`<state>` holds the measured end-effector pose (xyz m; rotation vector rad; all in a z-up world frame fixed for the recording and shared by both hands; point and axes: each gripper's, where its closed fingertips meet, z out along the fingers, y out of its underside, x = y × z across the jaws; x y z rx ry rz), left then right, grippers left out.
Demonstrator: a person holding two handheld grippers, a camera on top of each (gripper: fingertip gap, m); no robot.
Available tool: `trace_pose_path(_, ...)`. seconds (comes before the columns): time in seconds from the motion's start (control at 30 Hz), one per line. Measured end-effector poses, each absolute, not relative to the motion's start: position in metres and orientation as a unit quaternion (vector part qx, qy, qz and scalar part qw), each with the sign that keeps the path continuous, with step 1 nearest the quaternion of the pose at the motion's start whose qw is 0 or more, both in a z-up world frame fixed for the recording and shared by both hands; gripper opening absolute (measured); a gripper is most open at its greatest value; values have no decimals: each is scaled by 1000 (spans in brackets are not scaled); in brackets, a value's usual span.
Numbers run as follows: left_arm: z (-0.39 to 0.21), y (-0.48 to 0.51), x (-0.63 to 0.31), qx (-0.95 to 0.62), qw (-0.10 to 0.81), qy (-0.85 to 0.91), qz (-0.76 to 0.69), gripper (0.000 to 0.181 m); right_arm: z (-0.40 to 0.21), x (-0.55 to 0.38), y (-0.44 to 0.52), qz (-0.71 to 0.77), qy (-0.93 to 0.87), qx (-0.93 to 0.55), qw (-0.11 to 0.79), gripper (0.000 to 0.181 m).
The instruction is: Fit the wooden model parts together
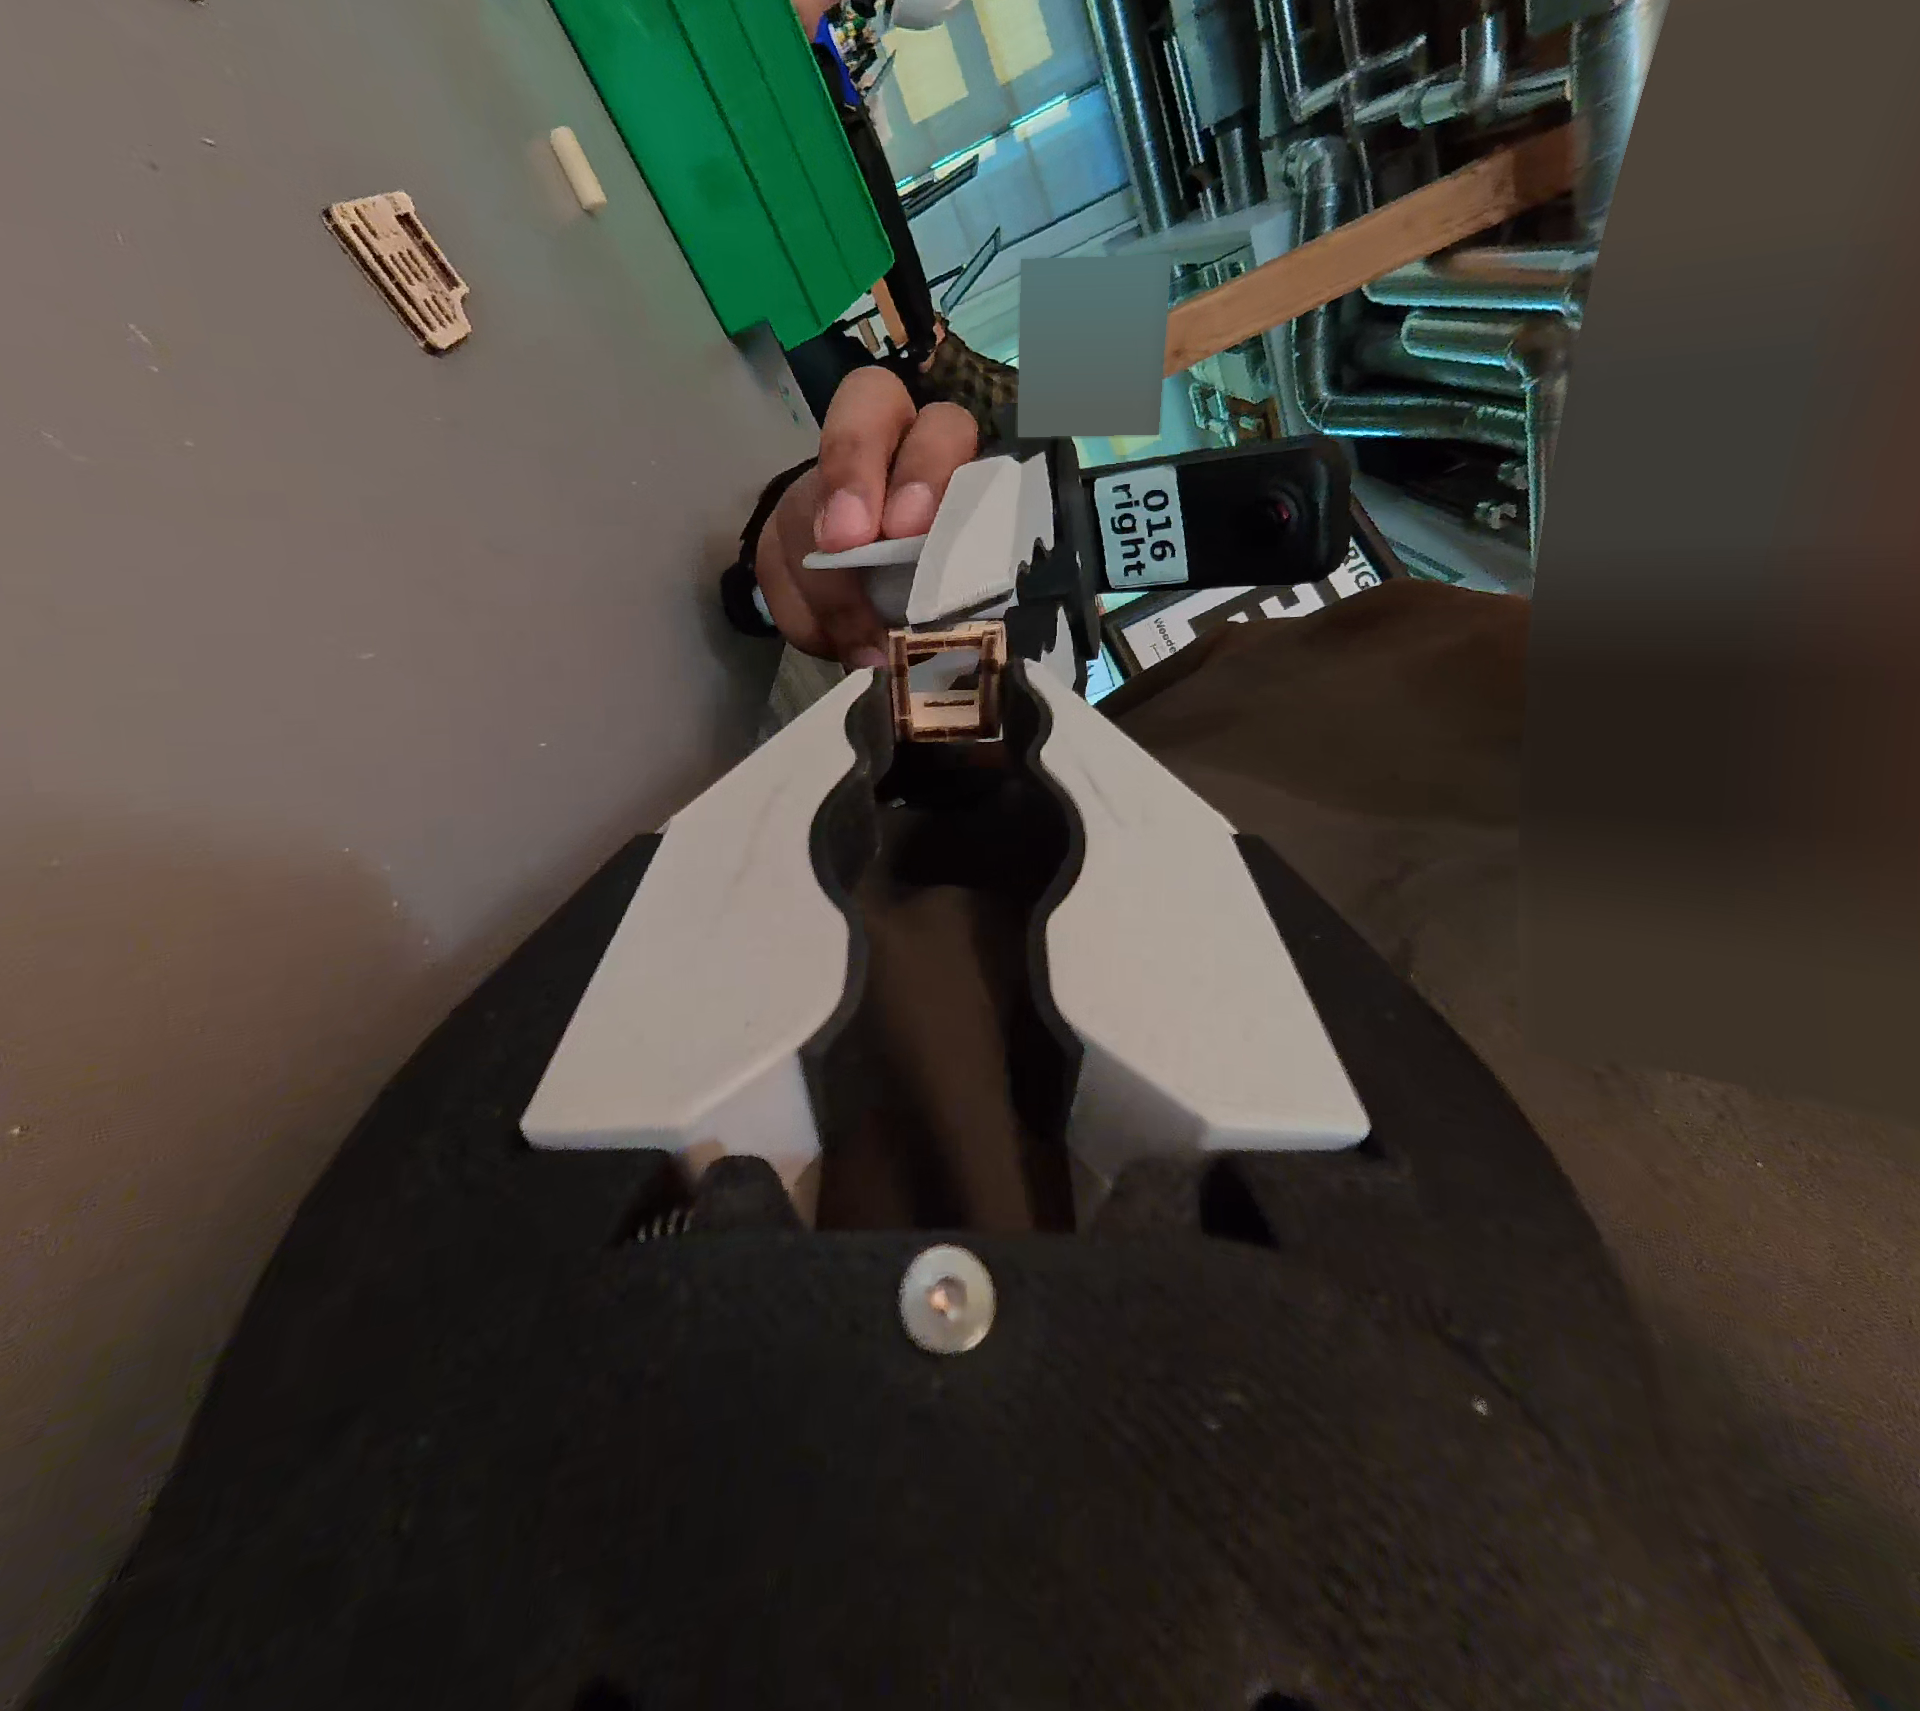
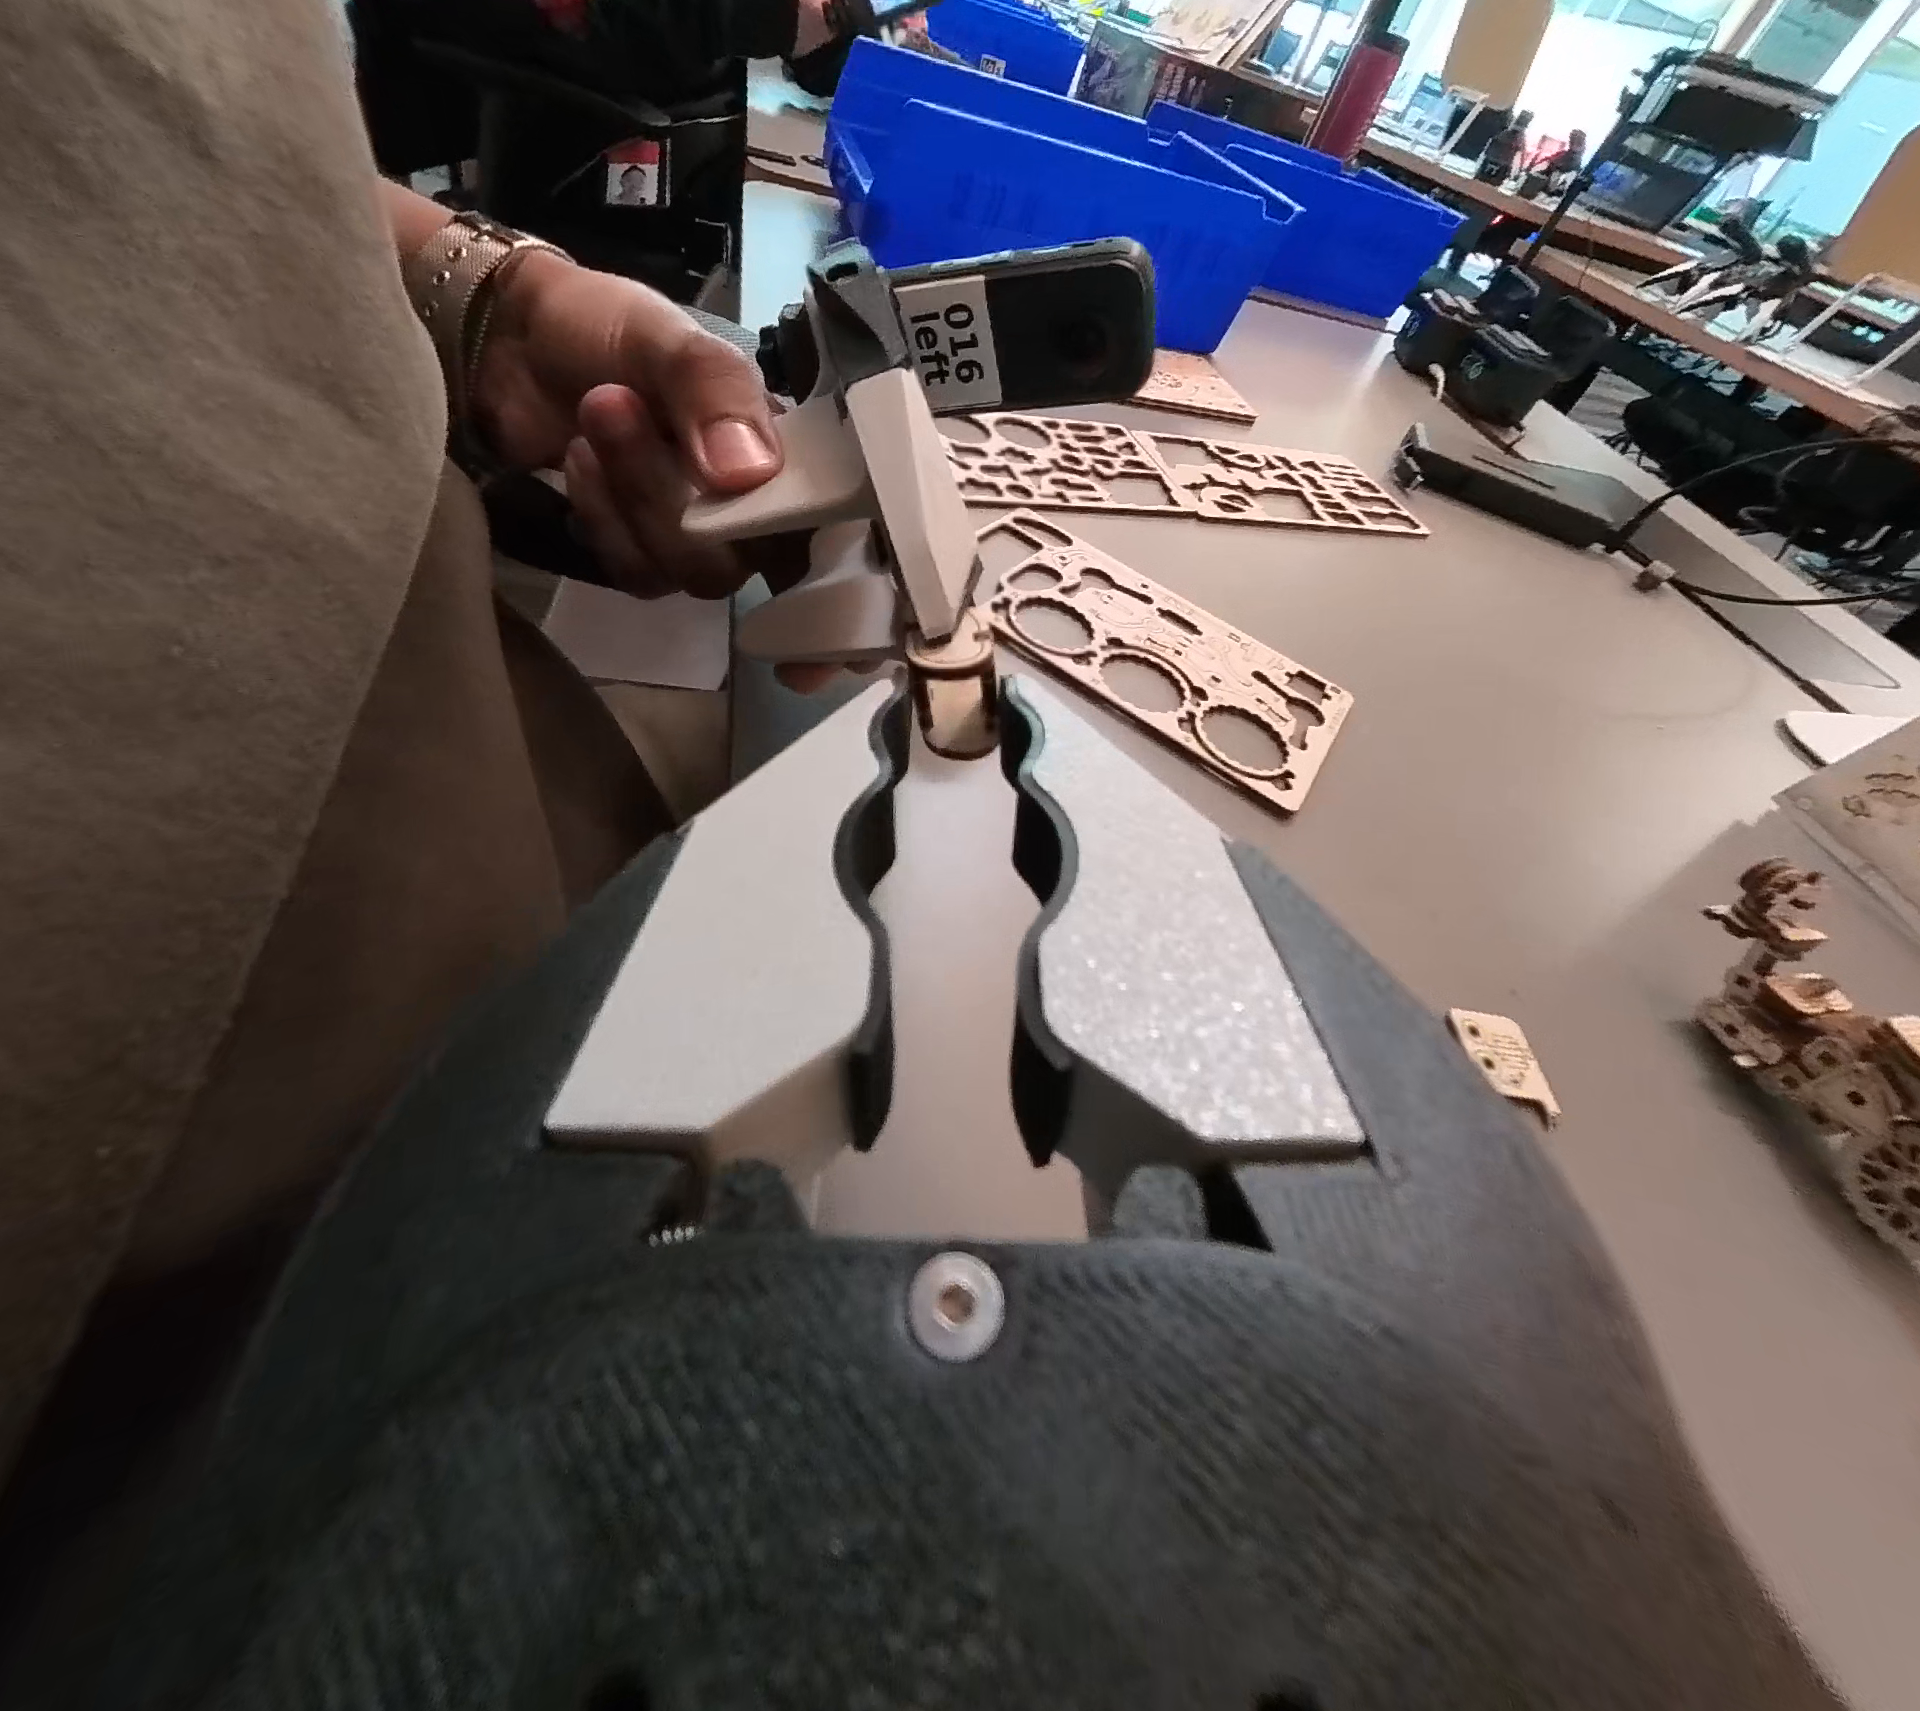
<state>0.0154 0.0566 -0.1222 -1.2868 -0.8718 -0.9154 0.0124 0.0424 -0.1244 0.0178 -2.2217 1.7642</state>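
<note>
Nearest my left wrist camera, the left gripper [image 1: 948, 695] pinches a small square wooden frame part [image 1: 948, 687] at its fingertips, near the centre of the view. From 12 o'clock the right gripper [image 1: 951, 622] meets it tip to tip, its fingers touching the frame's far edge, with a hand [image 1: 857, 508] wrapped around its handle at 11 o'clock. In my right wrist view, the right gripper [image 2: 954, 711] clamps a small round wooden part [image 2: 954, 705], and the left gripper [image 2: 940, 633] comes down on that same piece from 12 o'clock, so the two wooden pieces sit pressed together between both tools above the grey table [image 2: 1507, 778]. Whether they are fully seated I cannot tell. Punched-out wooden sheets [image 2: 1164, 685] lie flat on the table at 1 o'clock, blue bins [image 2: 1049, 207] stand beyond them, and a partly built wooden model [image 2: 1818, 1069] rests at 3 o'clock.
</note>
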Motion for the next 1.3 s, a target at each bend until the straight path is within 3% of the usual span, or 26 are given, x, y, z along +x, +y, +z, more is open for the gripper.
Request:
trace_pose_path(0.17,-121,55,14,-562,624,-378,-390,20,-123,5,44,614,-770,-8,173,29)
trace_pose_path(0.3,-118,56,15,-559,629,-372,-392,20,-122,11,42,617,-769,9,167,15)
trace_pose_path(0.57,-119,55,14,-555,628,-379,-392,21,-123,9,42,614,-774,-2,156,15)
trace_pose_path(0.7,-121,54,12,-550,627,-386,-394,21,-120,1,42,613,-764,-9,202,33)
trace_pose_path(0.83,-118,54,10,-535,633,-389,-403,20,-121,7,40,614,-767,4,187,15)
trace_pose_path(1.0,-119,56,12,-539,629,-389,-403,20,-122,7,41,614,-769,2,177,15)
trace_pose_path(1.1,-124,58,14,-551,619,-390,-401,20,-118,7,39,617,-761,8,198,27)
trace_pose_path(1.17,-124,59,15,-552,617,-392,-402,20,-121,12,38,617,-766,15,178,16)
trace_pose_path(1.3,-126,62,18,-559,613,-389,-401,20,-122,16,41,624,-773,5,117,15)
